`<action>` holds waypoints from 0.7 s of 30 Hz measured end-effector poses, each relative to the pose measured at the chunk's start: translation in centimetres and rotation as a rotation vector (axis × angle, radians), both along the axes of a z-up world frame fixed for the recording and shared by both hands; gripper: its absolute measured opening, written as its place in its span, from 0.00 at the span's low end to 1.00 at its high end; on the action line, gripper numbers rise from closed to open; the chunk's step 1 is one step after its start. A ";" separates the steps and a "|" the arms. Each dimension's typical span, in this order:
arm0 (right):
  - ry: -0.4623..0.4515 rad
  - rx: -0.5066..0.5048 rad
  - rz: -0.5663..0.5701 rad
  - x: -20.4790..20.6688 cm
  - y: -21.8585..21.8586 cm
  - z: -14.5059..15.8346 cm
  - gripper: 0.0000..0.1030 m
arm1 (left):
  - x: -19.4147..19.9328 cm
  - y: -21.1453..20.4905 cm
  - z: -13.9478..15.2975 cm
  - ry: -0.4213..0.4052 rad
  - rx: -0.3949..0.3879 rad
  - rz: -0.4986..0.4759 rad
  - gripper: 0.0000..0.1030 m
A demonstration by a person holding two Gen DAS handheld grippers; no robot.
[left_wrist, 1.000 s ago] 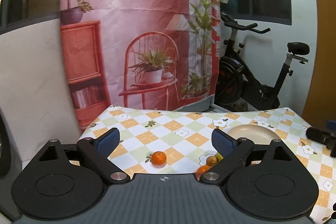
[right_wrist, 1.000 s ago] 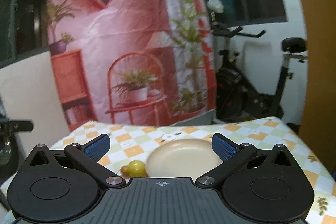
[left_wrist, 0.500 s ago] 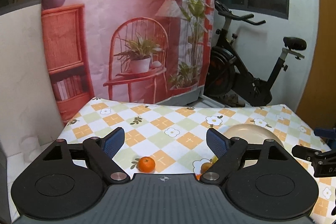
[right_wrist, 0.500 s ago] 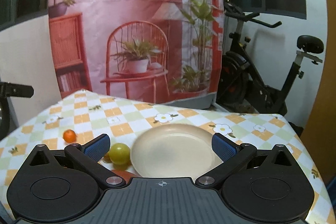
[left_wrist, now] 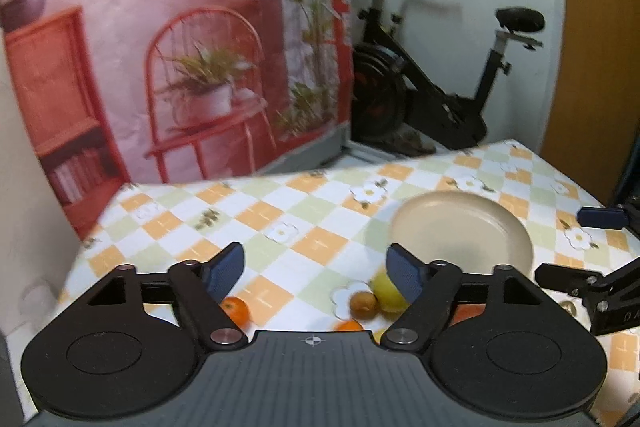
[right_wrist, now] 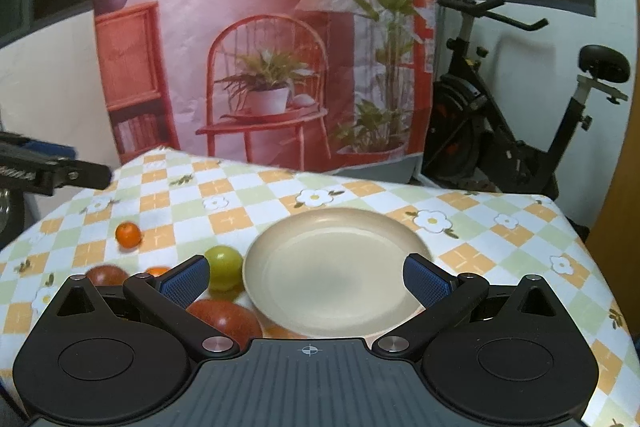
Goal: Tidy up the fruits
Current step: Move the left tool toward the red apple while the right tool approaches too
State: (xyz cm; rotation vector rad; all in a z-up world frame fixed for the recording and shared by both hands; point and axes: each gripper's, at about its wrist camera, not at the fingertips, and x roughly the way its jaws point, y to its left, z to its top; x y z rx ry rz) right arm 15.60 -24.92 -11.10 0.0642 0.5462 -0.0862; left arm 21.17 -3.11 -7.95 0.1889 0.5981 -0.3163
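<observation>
Left wrist view: left claw (left_wrist: 316, 267), narrowing yet apart and empty, hangs above the small orange (left_wrist: 236, 309).

— How many plates on the desk (right_wrist: 520, 267)?
— One plate (right_wrist: 336, 267), cream.
— And the fruit?
— Two oranges: one (right_wrist: 128, 235) toward the left edge, one (right_wrist: 157, 271) half hidden. One green fruit (right_wrist: 224, 266) beside the plate. Two dark red ones (right_wrist: 226, 319) (right_wrist: 107, 275). The left view also shows one small brown fruit (left_wrist: 363, 303).
</observation>
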 end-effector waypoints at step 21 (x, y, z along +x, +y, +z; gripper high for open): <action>0.281 0.027 0.266 2.9 1.9 -4.8 0.46 | 2.8 -2.1 -5.6 0.234 -0.117 -0.163 0.37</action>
